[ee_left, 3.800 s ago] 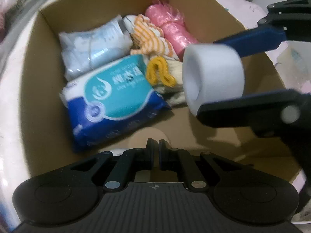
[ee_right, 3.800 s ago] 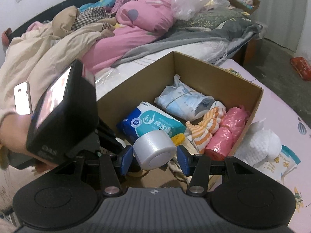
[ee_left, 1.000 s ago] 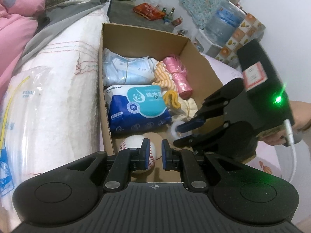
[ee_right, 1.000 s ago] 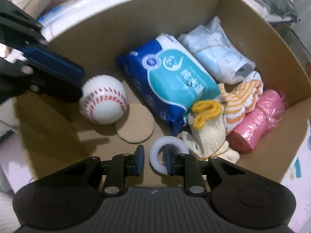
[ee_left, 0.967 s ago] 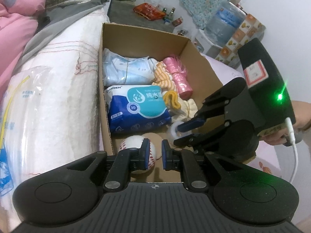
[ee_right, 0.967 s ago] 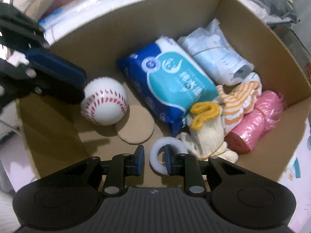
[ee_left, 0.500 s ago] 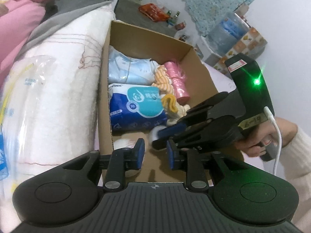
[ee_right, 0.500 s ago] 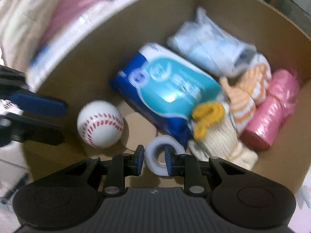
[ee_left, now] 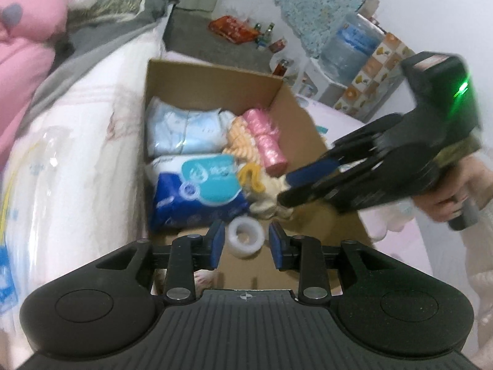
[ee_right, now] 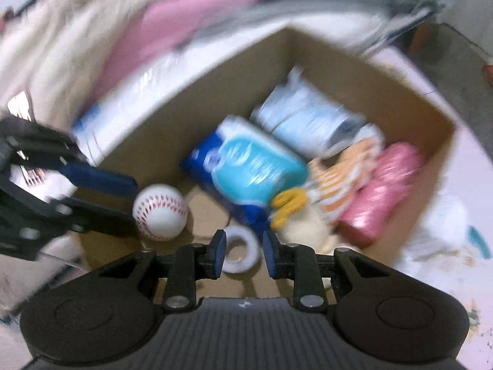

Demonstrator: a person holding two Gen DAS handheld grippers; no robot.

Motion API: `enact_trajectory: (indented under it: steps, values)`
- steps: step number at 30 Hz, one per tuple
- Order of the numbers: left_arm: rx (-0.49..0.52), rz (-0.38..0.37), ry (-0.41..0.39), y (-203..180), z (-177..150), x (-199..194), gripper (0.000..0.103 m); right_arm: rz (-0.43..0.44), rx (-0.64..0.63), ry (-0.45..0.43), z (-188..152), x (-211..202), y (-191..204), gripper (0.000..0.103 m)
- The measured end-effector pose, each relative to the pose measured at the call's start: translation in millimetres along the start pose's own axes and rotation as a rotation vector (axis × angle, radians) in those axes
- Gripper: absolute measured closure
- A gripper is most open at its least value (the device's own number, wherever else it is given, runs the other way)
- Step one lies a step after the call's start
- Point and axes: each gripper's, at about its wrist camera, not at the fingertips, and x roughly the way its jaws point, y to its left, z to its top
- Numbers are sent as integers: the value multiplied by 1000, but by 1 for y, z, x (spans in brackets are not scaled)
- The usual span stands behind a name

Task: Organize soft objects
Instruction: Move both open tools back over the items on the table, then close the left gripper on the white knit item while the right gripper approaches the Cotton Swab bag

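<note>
Cardboard box (ee_left: 212, 77) is the landmark, sitting against the white mattress edge (ee_left: 77, 154), both views motion-blurred. White foam ring (ee_left: 245, 240) lies on the box floor at the near end, free, nothing touching it. Left gripper (ee_left: 245, 243) hovers above the near rim of the box, jaws apart, empty, ring seen in the gap between them but lower down. Right gripper (ee_right: 243, 251) also above the near end of the box, jaws spread with a gap on each side of the ring, holding nothing; in the left view it reaches in over the box's right wall, held by a hand (ee_left: 453, 197). White baseball with red stitching (ee_right: 160, 212) rests on the box floor in the near left corner, just beside the left gripper's blue fingertips (ee_right: 101, 178), contact unclear. Blue-teal wipes pack (ee_right: 249, 166) lies mid-box, pale blue packet (ee_right: 305, 120) behind it at the far wall. Pink roll (ee_right: 382, 188) lies along the box's right wall, orange-striped sock (ee_right: 342, 185) between it and the wipes, cream glove with yellow cuff (ee_right: 286, 206) just beyond the ring. Pink bedding (ee_left: 24, 30) lies left of the box.
</note>
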Motion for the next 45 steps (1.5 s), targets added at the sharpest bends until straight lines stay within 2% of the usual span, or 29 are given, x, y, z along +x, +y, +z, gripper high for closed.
enact_trajectory:
  steps: [3, 6, 8, 11, 16, 18, 22, 25, 29, 32, 33, 34, 35, 37, 39, 40, 42, 45]
  values:
    - [24, -3, -10, -13, 7, 0, 72, 15, 55, -81, -4, -39, -23, 70]
    - [73, 5, -20, -32, 17, 3, 72, -19, 95, -157, -11, -71, -47, 69]
    - [111, 8, -22, -47, 25, 8, 67, -38, 146, -196, -19, -84, -74, 66]
    - [185, 7, -19, -77, 40, 25, 65, -94, 251, -218, -38, -93, -113, 62]
    - [335, 29, 2, -130, 68, 73, 64, -197, 402, -180, -67, -75, -178, 62]
    - [414, 75, 40, -152, 81, 106, 63, -197, 489, -157, -75, -62, -206, 62]
    - [495, 178, 127, -173, 99, 170, 54, -199, 603, -85, -90, -29, -243, 62]
    - [542, 261, 149, -180, 108, 207, 54, -191, 619, -88, -107, -25, -249, 61]
    - [531, 351, 216, -180, 123, 245, 54, -159, 636, -97, -116, -23, -253, 57]
    - [671, 461, 281, -191, 114, 269, 54, -146, 634, -113, -113, -23, -254, 53]
    - [723, 500, 287, -194, 109, 275, 55, -134, 636, -119, -112, -23, -255, 52]
    - [771, 524, 295, -195, 105, 279, 66, -124, 644, -125, -111, -23, -257, 52]
    - [790, 540, 309, -193, 101, 285, 83, -115, 659, -133, -109, -22, -259, 50]
    - [762, 539, 341, -186, 98, 293, 93, -87, 683, -146, -106, -19, -263, 48]
    - [802, 542, 286, -188, 92, 288, 95, -62, 689, -146, -102, -15, -263, 48]
    - [790, 527, 244, -189, 94, 280, 96, -56, 685, -144, -99, -14, -262, 48]
    - [732, 486, 175, -187, 103, 260, 96, -62, 670, -144, -96, -10, -259, 47]
    - [630, 425, 133, -182, 118, 238, 96, -66, 676, -141, -91, -4, -258, 46]
